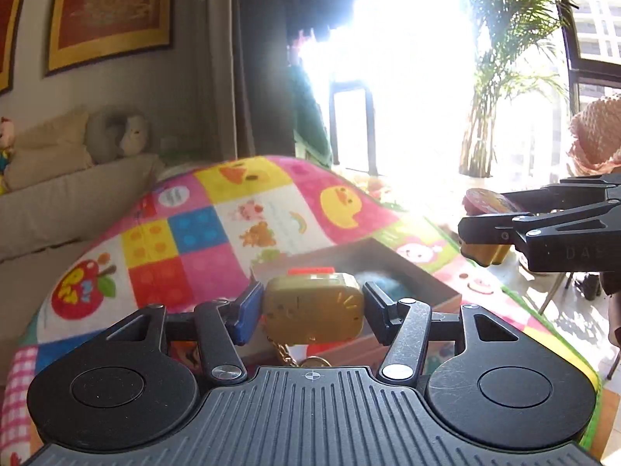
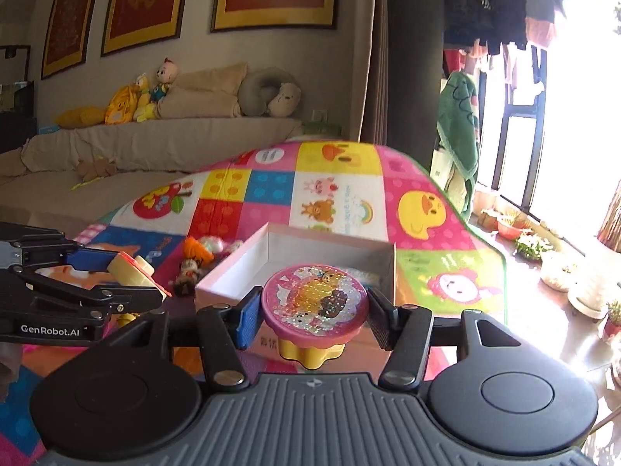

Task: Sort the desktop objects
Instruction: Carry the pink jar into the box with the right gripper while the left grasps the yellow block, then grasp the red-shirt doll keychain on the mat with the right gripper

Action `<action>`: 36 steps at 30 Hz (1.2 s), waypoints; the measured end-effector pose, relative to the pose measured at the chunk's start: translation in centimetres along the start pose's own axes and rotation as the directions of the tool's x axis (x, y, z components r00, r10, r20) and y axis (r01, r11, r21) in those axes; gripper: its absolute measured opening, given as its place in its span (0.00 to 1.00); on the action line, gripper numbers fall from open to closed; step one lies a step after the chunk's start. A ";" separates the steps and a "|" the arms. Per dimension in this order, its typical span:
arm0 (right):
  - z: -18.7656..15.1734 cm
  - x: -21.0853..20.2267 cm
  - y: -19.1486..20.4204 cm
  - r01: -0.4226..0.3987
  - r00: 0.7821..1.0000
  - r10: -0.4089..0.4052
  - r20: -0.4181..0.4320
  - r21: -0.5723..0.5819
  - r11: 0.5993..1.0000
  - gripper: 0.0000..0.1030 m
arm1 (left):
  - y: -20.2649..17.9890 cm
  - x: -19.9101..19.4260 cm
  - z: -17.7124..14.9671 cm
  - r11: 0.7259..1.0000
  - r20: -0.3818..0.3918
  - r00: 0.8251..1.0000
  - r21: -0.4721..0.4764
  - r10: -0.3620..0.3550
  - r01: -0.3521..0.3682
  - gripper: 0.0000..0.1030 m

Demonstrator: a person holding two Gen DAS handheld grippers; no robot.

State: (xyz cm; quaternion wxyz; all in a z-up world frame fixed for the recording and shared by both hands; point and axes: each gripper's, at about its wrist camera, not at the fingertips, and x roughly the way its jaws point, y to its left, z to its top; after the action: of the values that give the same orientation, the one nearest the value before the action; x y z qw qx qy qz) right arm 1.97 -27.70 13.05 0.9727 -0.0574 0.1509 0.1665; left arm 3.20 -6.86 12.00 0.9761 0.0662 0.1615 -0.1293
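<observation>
A: Two toys are up at once. The left gripper (image 1: pixel 312 310) is clamped on a tan keychain (image 1: pixel 315 310), chain dangling beneath, at lower centre of its view. The right gripper (image 2: pixel 312 312) pinches a pink glitter toy (image 2: pixel 315 299) by its round top, yellow base hanging below.

B: Jaws partway closed, then?

A: Yes, each narrowed to the width of its toy, pads pressing the sides. No slack visible.

B: And the box (image 2: pixel 233 268)?

A: Open, mid-frame in the right view, just beyond the pink toy, on the patchwork mat (image 2: pixel 341 190).

B: So this looks like the carry step.

A: I'd judge so (more toys (image 2: pixel 194 260) wait left of the box). Next calls for bringing each toy over the opening, then releasing.
</observation>
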 end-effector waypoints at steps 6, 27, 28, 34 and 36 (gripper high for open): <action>2.0 3.5 -2.0 0.055 0.998 -0.055 0.019 -0.001 0.998 0.54 | -0.7 7.2 3.1 0.997 -0.017 0.998 -0.051 -0.059 0.058 0.59; -5.9 5.9 0.3 0.006 0.982 0.003 -0.190 0.043 0.999 0.70 | 6.9 -2.0 -8.5 0.988 -0.261 0.956 -0.047 0.131 -0.148 0.92; -5.9 5.7 0.5 -0.001 0.981 0.011 -0.195 0.050 0.999 0.71 | 7.3 -2.5 -9.0 0.987 -0.278 0.951 -0.048 0.136 -0.155 0.92; -5.6 5.8 4.0 -0.108 0.970 0.118 -0.214 0.057 0.993 0.77 | 9.4 -5.0 -12.1 0.965 -0.338 0.926 -0.133 0.170 -0.225 0.93; -5.3 6.5 6.1 -0.160 0.960 0.164 -0.228 0.036 0.986 0.78 | 10.3 -5.4 -12.5 0.954 -0.337 0.924 -0.171 0.180 -0.248 0.93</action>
State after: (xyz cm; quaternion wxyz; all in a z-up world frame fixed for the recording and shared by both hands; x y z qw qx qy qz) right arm 4.24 -20.85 5.64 0.9323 -0.0554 0.2681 0.2365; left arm -2.64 6.35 3.00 0.9470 -0.0002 0.3212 0.0087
